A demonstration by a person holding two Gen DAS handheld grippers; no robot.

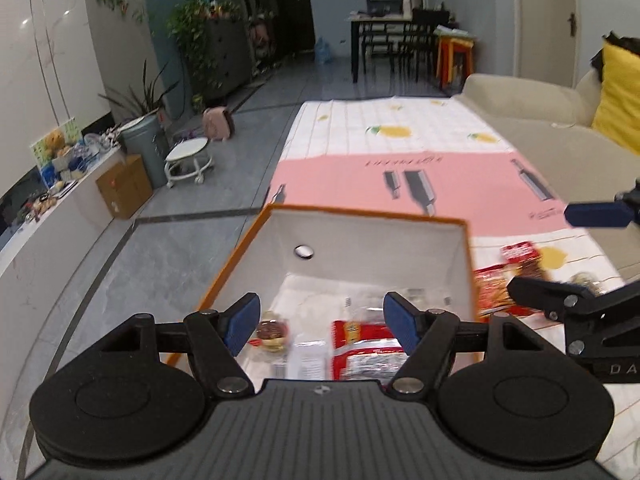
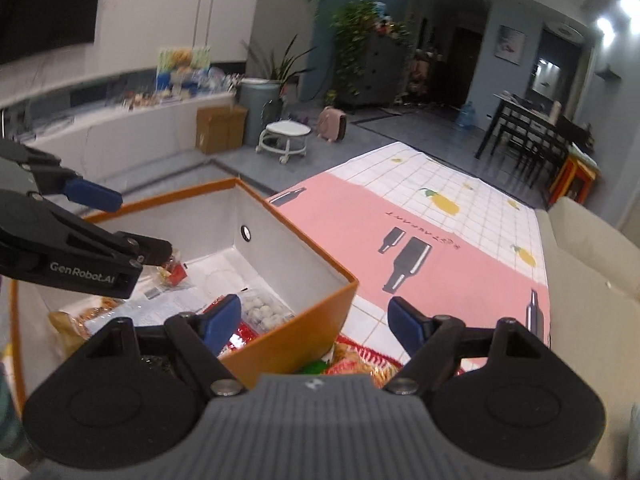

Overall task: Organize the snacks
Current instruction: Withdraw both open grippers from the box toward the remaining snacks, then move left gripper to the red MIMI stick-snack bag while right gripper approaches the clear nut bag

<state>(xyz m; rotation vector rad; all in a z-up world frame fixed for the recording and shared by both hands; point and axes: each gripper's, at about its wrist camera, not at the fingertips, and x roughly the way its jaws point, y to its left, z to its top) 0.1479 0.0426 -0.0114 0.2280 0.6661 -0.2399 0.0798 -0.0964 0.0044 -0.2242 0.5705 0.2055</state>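
Note:
An orange box with white inside [image 1: 360, 216] stands on the patterned tablecloth; it also shows in the right wrist view [image 2: 320, 300]. Inside lie a red snack pack [image 1: 364, 352], a round chocolate snack [image 1: 272, 330] and a tray of pale balls [image 2: 264, 312]. My left gripper [image 1: 322, 324] is open and empty above the box's near side. My right gripper [image 2: 314, 322] is open and empty, straddling the box's right wall. Red snack packs [image 1: 496, 292] lie on the cloth right of the box, under the right gripper [image 2: 360, 364].
The cloth [image 1: 400, 184] has a pink band with bottle prints. A beige sofa [image 1: 532, 120] with a yellow cushion [image 1: 620, 104] lies to the right. A white stool [image 1: 188, 160], a cardboard box [image 1: 124, 184] and a bin [image 1: 146, 148] stand on the floor at left.

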